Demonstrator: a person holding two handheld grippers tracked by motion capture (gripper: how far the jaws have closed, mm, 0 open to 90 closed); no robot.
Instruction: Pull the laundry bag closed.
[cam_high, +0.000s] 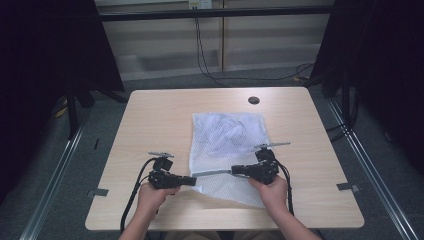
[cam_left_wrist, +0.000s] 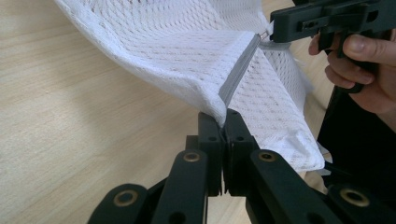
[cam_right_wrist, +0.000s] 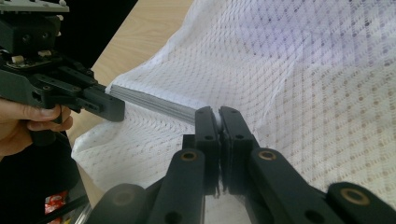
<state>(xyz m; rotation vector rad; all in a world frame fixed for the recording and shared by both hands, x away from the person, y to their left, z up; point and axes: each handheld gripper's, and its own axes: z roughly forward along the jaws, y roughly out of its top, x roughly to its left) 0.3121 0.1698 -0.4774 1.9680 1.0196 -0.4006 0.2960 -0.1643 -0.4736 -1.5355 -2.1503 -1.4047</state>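
Note:
A white mesh bag (cam_high: 227, 137) lies on the wooden table (cam_high: 150, 120), with its near edge lifted off the top. A grey zipper (cam_high: 212, 173) runs along that edge, stretched taut between my two grippers. My left gripper (cam_high: 194, 181) is shut on the bag's corner at the zipper's end (cam_left_wrist: 223, 116). My right gripper (cam_high: 233, 171) faces it from the right, shut on the zipper (cam_right_wrist: 218, 114). In the left gripper view a small metal piece shows at the right gripper's tips (cam_left_wrist: 271, 30). The zipper (cam_right_wrist: 154, 103) reaches the left gripper (cam_right_wrist: 116, 109).
A round black cap (cam_high: 253, 100) sits in the table near its far edge. Bare wood lies left and right of the bag. Black curtains flank the table, and cables (cam_high: 202, 55) trail over the grey floor behind it.

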